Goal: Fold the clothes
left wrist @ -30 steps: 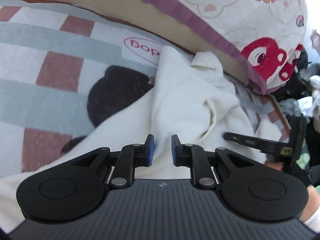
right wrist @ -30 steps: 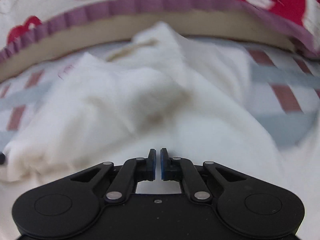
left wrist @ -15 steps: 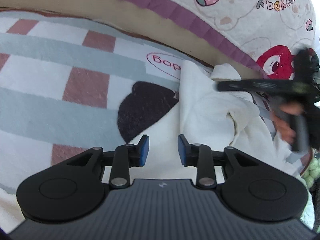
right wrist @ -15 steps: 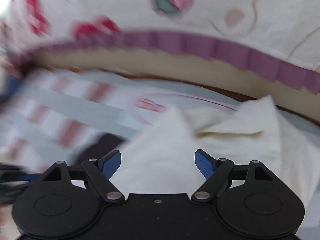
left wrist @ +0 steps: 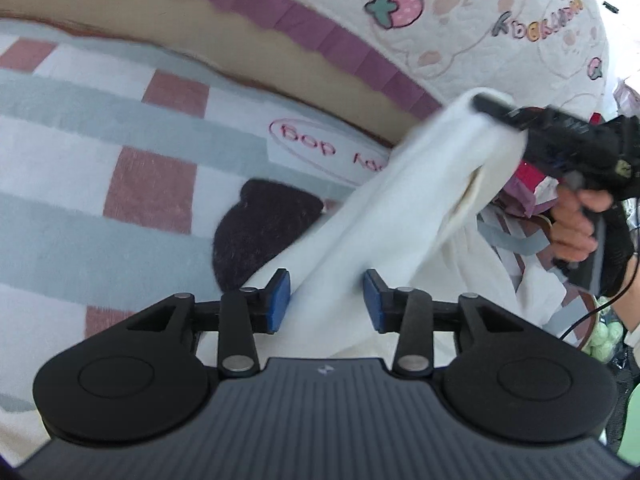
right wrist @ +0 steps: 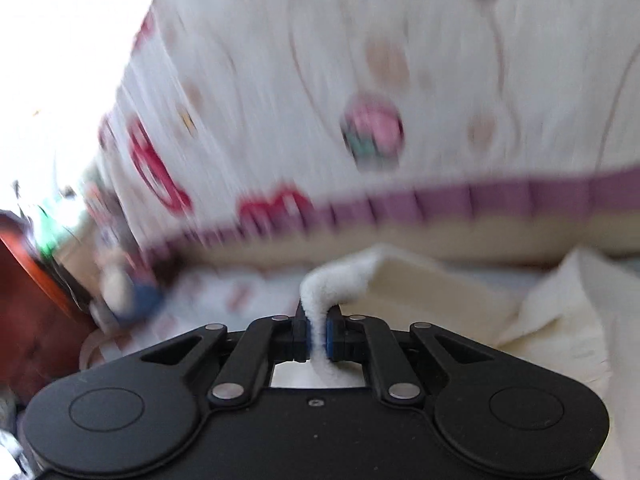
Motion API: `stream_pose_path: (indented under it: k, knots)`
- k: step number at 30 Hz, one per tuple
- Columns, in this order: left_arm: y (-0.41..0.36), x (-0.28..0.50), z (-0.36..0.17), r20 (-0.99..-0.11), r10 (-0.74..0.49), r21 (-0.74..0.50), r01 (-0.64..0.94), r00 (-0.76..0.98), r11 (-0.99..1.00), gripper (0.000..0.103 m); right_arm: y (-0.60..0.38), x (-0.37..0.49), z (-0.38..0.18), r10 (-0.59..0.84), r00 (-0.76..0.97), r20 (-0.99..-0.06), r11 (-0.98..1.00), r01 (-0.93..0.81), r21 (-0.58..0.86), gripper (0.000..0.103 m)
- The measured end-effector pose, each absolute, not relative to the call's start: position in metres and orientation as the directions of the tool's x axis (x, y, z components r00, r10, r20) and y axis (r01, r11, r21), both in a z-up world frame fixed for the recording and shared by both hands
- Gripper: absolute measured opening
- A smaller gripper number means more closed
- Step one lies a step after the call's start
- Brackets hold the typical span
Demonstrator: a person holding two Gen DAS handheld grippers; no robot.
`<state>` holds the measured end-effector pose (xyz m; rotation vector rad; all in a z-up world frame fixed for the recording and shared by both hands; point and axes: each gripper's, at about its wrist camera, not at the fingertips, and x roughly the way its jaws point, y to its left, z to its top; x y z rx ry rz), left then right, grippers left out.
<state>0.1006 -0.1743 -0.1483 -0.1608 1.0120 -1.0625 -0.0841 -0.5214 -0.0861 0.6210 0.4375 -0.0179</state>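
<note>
A cream-white fleece garment (left wrist: 384, 216) lies on a checked blanket. One edge is pulled up into a taut ridge. My left gripper (left wrist: 326, 300) sits low over the garment's near part. Its jaws are opening; the cloth runs between the blue pads (left wrist: 280, 296) without being pinched. My right gripper (left wrist: 480, 102), held by a hand (left wrist: 572, 224), is raised at the right with the garment's edge in its tip. In the right wrist view a fold of the garment (right wrist: 420, 288) is squeezed between the pads of the right gripper (right wrist: 318, 334), whose jaws are closing.
The blanket (left wrist: 120, 184) has pink, grey and white checks and a dark furry patch (left wrist: 260, 224). Behind it rises a quilt (left wrist: 440, 20) printed with strawberries, edged in purple frill. Cluttered items crowd the far right edge (left wrist: 608, 336). A red-brown object (right wrist: 24, 280) is at the right wrist view's left.
The right gripper opened wide, then closed on the garment's edge and rose with it, pulling the cloth up. The left jaws spread steadily wider over the cloth.
</note>
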Motion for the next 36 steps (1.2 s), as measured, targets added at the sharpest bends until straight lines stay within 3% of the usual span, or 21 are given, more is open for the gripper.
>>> stream_pose_path:
  k: [4, 9, 11, 12, 13, 14, 18, 19, 22, 23, 26, 30, 36]
  knots:
    - [-0.178, 0.095, -0.139, -0.583, -0.799, -0.516, 0.69, 0.151, 0.507, 0.049, -0.519, -0.08, -0.069, 0.101, 0.904, -0.415, 0.866, 0.126, 0.484, 0.009]
    - [-0.19, 0.101, -0.136, -0.562, -0.8, -0.472, 0.711, 0.212, 0.521, 0.068, -0.511, -0.055, -0.054, 0.1, 0.907, -0.41, 0.915, 0.079, 0.396, 0.009]
    - [-0.194, 0.113, -0.136, -0.548, -0.806, -0.485, 0.7, 0.224, 0.524, 0.069, -0.508, -0.029, -0.036, 0.102, 0.897, -0.43, 0.944, 0.049, 0.327, 0.009]
    - [-0.195, 0.12, -0.138, -0.545, -0.812, -0.51, 0.686, 0.207, 0.518, 0.061, -0.506, -0.016, -0.026, 0.108, 0.895, -0.433, 0.954, 0.029, 0.297, 0.009]
    - [-0.196, 0.128, -0.141, -0.55, -0.817, -0.536, 0.677, 0.171, 0.503, 0.042, -0.503, -0.001, -0.017, 0.123, 0.894, -0.431, 0.961, 0.0, 0.275, 0.009]
    - [-0.195, 0.132, -0.142, -0.559, -0.813, -0.534, 0.679, 0.163, 0.504, 0.006, -0.5, 0.014, -0.009, 0.138, 0.892, -0.431, 0.967, -0.028, 0.253, 0.009]
    - [-0.184, 0.139, -0.136, -0.593, -0.755, -0.446, 0.666, 0.281, 0.598, 0.005, -0.489, 0.064, -0.025, 0.077, 0.847, -0.527, 0.986, 0.014, 0.166, 0.01]
    - [-0.18, 0.142, -0.138, -0.608, -0.732, -0.437, 0.64, 0.308, 0.632, 0.005, -0.488, 0.074, -0.032, 0.052, 0.834, -0.55, 0.987, 0.041, 0.155, 0.014]
    - [-0.174, 0.158, -0.167, -0.693, -0.656, -0.48, 0.489, 0.297, 0.728, 0.007, -0.501, 0.069, -0.052, -0.03, 0.83, -0.557, 0.964, 0.172, 0.204, 0.043]
    - [-0.172, 0.162, -0.177, -0.716, -0.634, -0.483, 0.447, 0.293, 0.753, 0.011, -0.509, 0.06, -0.059, -0.063, 0.835, -0.547, 0.948, 0.221, 0.228, 0.058]
    - [-0.165, 0.167, -0.183, -0.723, -0.612, -0.493, 0.38, 0.322, 0.783, 0.016, -0.548, 0.022, -0.08, -0.169, 0.806, -0.567, 0.877, 0.385, 0.286, 0.059]
    - [-0.159, 0.169, -0.167, -0.696, -0.599, -0.467, 0.385, 0.396, 0.796, 0.019, -0.609, -0.044, -0.104, -0.333, 0.692, -0.641, 0.758, 0.601, 0.254, 0.059]
    - [-0.157, 0.171, -0.165, -0.681, -0.623, -0.515, 0.352, 0.386, 0.781, 0.018, -0.67, -0.136, -0.15, -0.381, 0.564, -0.732, 0.565, 0.769, 0.299, 0.059]
